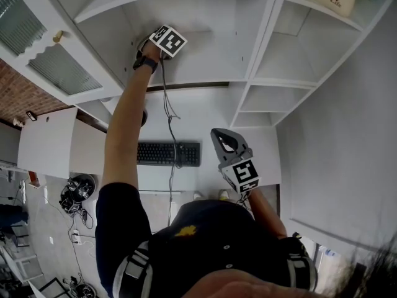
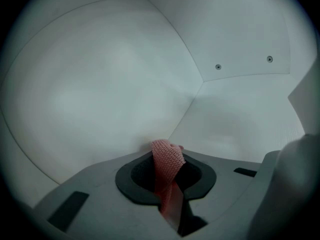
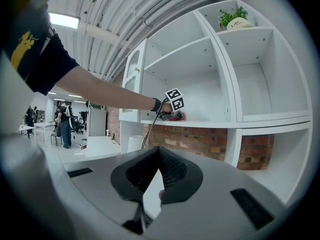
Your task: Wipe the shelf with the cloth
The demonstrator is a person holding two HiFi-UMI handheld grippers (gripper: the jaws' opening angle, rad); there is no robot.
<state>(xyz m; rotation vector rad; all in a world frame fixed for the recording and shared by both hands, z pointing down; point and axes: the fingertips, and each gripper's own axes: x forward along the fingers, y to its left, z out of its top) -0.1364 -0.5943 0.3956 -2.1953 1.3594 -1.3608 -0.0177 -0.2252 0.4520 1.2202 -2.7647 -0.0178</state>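
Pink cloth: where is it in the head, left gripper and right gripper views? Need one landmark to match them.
Head view: not visible; the marker cube at upper left covers that spot on the white shelf.
Left gripper view: pink cloth at bottom centre, pinched in the tongs.
Right gripper view: centre, on the shelf just below the cube.
Landmark: the white shelf shows in all three.

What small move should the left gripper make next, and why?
Probably slide the left gripper sideways along the shelf: its jaws are shut on the pink cloth, inside the compartment near a back corner. The right gripper holds nothing.
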